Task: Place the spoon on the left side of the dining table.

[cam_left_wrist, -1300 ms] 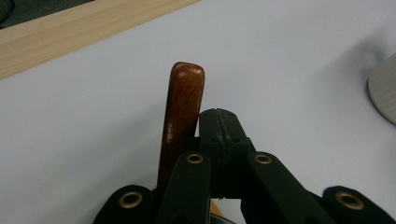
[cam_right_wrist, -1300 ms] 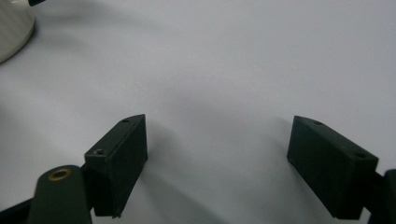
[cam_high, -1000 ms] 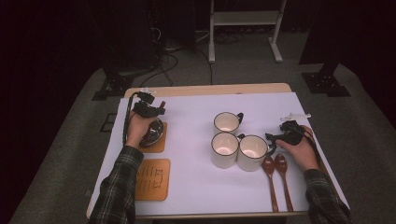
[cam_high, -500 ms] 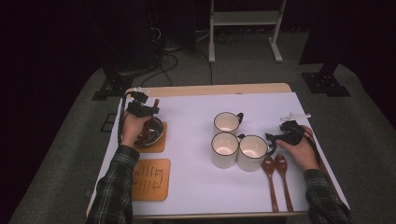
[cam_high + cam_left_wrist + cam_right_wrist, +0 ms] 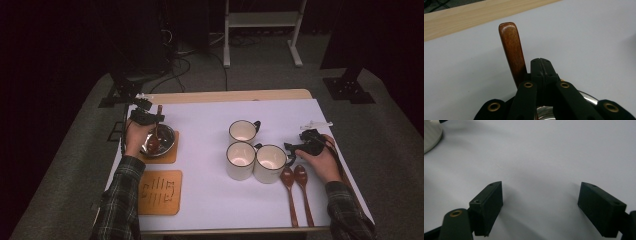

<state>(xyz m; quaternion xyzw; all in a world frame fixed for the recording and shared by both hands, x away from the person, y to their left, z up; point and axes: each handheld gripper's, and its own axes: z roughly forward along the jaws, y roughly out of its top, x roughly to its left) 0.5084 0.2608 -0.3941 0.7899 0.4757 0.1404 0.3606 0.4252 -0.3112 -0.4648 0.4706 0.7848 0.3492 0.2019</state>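
From the high view, the left gripper (image 5: 150,118) sits near the table's left edge over a metal bowl (image 5: 162,141) on an orange mat (image 5: 167,155), with a wooden spoon (image 5: 155,137) standing in the bowl; there are three mugs (image 5: 241,160) in the middle, two more spoons (image 5: 295,192) near the front, two mats in all, and lots of bare white table (image 5: 210,195) between. In the left gripper view, the jaws are pressed tight together with nothing between them, and the spoon's handle (image 5: 512,50) stands just beside them on the left, with the wooden table edge (image 5: 461,17) behind. In the right gripper view, the right gripper (image 5: 540,207) has its jaws wide apart and empty over bare white table, and one mug (image 5: 430,135) peeks in at the top left corner.
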